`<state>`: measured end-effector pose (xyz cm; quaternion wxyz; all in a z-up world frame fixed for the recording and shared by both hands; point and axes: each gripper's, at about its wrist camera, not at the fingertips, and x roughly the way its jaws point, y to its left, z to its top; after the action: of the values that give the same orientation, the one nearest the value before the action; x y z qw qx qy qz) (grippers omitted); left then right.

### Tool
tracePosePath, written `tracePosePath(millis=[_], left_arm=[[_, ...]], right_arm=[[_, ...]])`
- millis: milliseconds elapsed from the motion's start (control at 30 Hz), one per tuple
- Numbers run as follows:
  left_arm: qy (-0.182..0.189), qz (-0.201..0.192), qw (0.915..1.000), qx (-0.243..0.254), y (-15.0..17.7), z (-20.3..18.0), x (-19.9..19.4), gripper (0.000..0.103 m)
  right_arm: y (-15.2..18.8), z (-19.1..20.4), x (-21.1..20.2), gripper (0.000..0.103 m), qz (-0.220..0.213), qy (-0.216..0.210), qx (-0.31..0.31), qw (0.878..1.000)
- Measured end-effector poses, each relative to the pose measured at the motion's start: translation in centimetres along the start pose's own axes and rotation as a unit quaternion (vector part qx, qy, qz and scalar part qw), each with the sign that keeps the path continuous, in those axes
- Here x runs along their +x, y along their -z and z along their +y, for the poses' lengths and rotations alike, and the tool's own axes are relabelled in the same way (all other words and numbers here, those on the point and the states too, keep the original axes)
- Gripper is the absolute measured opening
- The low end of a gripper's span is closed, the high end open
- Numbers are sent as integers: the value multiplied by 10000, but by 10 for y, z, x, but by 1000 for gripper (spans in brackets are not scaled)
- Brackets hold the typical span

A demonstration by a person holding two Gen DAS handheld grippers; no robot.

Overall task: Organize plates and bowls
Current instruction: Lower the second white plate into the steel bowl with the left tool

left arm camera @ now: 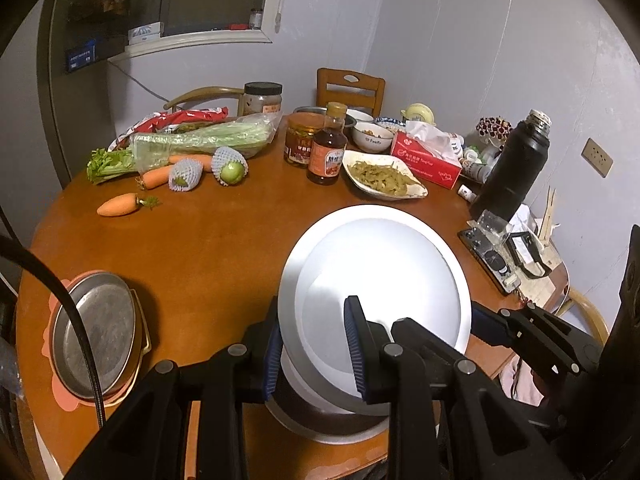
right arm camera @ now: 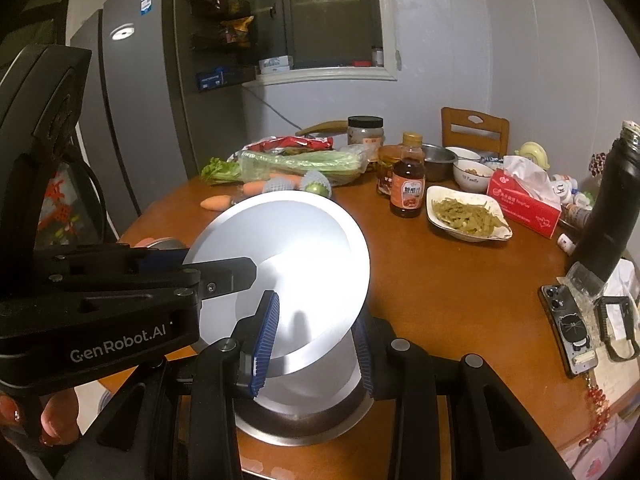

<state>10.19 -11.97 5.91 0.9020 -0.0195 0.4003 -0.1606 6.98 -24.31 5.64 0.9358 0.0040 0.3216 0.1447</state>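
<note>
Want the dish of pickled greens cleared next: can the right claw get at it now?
Probably not yet. The right claw is shut on the white plate, sharing it with the left claw. The table between plate and dish looks bare, so once freed the way seems open.

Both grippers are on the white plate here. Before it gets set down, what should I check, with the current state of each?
1. Left gripper clamped on the white plate: ok.
2. Right gripper clamped on it: ok.
3. Plate level: not ok, tilted.
4. Plate empty: ok.
5. Bare table ahead of plate: ok.
6. What lies under the plate: cannot tell.
</note>
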Motion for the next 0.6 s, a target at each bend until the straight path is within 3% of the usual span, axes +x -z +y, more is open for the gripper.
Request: tracePosePath(millis=[600], left_arm=[[-113,132,9998,23,18,-2,8,29]], right_arm=[[15,3,1,38,74,-2,-99,9999]])
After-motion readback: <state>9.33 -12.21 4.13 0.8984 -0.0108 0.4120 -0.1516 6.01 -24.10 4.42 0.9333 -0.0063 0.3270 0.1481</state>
